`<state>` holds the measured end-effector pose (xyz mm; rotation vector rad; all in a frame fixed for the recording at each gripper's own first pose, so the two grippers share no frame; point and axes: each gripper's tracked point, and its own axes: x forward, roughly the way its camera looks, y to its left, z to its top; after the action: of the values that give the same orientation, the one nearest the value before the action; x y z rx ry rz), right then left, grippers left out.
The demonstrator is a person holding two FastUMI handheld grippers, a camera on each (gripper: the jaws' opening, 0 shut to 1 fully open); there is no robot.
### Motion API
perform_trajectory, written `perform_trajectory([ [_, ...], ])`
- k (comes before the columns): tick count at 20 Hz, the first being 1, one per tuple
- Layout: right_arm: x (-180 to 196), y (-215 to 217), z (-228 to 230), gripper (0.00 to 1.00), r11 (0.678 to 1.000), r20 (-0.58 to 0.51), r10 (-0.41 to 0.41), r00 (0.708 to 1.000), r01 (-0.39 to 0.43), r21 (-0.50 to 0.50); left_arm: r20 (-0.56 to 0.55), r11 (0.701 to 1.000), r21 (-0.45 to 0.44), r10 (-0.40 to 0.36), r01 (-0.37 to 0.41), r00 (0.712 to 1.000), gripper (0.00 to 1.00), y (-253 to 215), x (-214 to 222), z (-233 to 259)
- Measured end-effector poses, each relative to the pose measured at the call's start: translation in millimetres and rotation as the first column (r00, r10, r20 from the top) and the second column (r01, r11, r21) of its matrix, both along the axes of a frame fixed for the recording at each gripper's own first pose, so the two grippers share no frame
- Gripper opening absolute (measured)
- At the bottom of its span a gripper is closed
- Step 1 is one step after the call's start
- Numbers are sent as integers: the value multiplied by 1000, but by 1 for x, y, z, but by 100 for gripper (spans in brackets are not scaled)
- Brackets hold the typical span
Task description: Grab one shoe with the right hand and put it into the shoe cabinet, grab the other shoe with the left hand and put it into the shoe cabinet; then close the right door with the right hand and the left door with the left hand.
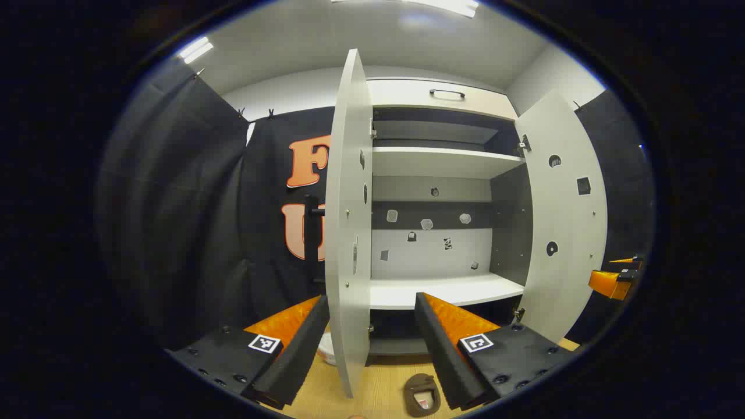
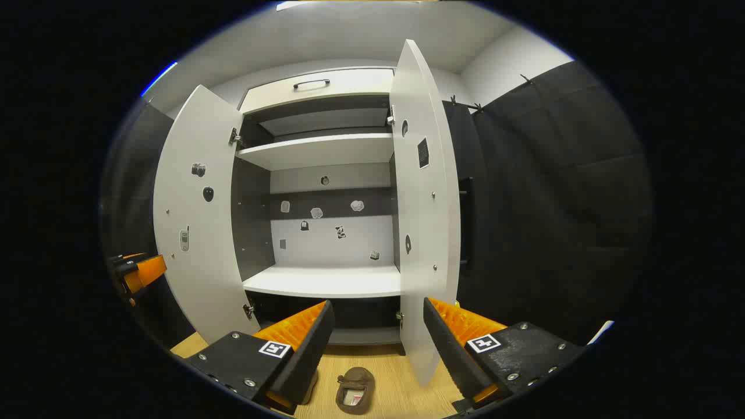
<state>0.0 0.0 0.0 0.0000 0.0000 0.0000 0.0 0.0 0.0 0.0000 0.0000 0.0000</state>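
While both white cabinet doors (image 2: pixel 198 215) stand open, the small brown slip-on shoe (image 2: pixel 355 391) lies on the wooden floor (image 2: pixel 396 378) | right gripper (image 2: pixel 378 343) jaws spread, shoe just below between them, toe toward cabinet | left gripper (image 1: pixel 369 343) spread, empty, shoe right of centre.
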Motion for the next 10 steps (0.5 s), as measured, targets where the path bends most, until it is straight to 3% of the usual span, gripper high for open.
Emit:
perform_trajectory([
  [10, 5, 0, -1, 94, 1000, -2, -4, 1000, 4, -7, 12, 1000, 6, -3, 3, 1000, 93, -1, 4, 4],
])
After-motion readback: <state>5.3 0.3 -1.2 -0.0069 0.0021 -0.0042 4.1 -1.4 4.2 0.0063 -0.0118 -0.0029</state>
